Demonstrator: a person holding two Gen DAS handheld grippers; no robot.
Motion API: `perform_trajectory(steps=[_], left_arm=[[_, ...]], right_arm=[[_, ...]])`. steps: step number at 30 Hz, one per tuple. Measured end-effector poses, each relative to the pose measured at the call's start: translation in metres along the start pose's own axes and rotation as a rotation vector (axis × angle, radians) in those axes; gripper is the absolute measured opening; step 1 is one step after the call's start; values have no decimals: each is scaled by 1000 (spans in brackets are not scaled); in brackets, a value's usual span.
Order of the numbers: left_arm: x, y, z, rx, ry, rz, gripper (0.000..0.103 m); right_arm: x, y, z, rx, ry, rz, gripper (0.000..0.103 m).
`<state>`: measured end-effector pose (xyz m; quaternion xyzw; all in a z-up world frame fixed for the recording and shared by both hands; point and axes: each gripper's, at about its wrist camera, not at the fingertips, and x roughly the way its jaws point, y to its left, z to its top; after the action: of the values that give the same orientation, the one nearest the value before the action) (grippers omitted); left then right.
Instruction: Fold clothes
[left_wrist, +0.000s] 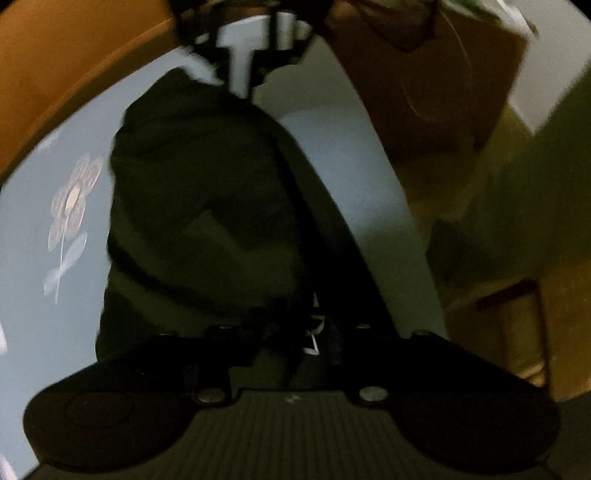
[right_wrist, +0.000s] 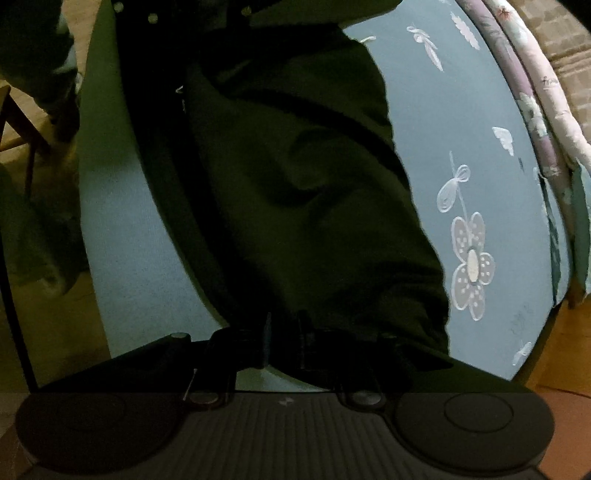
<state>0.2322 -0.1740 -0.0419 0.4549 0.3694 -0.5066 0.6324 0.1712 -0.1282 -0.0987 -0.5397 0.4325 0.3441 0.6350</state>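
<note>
1 dark garment (right_wrist: 295, 184) | 1 blue sheet (right_wrist: 480, 110) (flowered) | left tongs (left_wrist: 295, 328), right tongs (right_wrist: 286, 334): grip too dark to tell

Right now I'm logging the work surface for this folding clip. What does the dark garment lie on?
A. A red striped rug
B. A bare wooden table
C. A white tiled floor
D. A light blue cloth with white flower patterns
D: the dark garment lies spread over a light blue cloth that carries white flower patterns, seen in both wrist views.
</note>
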Motion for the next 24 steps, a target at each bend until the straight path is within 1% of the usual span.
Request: perform_trajectory(steps=[3, 4, 6, 7, 9, 11, 13, 17, 19, 21, 22, 24], left_arm=[[-21, 13, -18, -165, 10, -35, 38], [-25, 18, -25, -215, 14, -49, 40], [-36, 29, -46, -356, 26, -70, 42], [-39, 35, -56, -430, 36, -74, 44], [-44, 48, -82, -609, 63, -86, 45], [-50, 64, -111, -822, 60, -95, 45], [-53, 76, -138, -1021, 42, -104, 45], [-51, 92, -173, -1283, -5, -76, 44], [-51, 98, -181, -1347, -32, -50, 44], [-49, 104, -184, -1383, -58, -34, 44], [-50, 108, -186, -1397, -69, -16, 44], [-49, 115, -191, -1415, -97, 9, 44]], right_arm=[[-11, -3, 3, 0, 20, -5, 16], [-15, -5, 3, 1, 29, -6, 16], [-21, -11, 6, 5, 46, -17, 16], [-23, -14, 7, 12, 56, -25, 16], [-25, -23, 15, 30, 60, -38, 16], [-26, -35, 27, 53, 52, -53, 16], [-27, -49, 42, 122, 15, -42, 16], [-22, -75, 85, 275, -106, 11, 16], [-15, -85, 110, 336, -170, 49, 16], [-5, -94, 131, 405, -233, 106, 16], [-2, -98, 139, 430, -251, 125, 16], [8, -104, 155, 449, -284, 131, 16]])
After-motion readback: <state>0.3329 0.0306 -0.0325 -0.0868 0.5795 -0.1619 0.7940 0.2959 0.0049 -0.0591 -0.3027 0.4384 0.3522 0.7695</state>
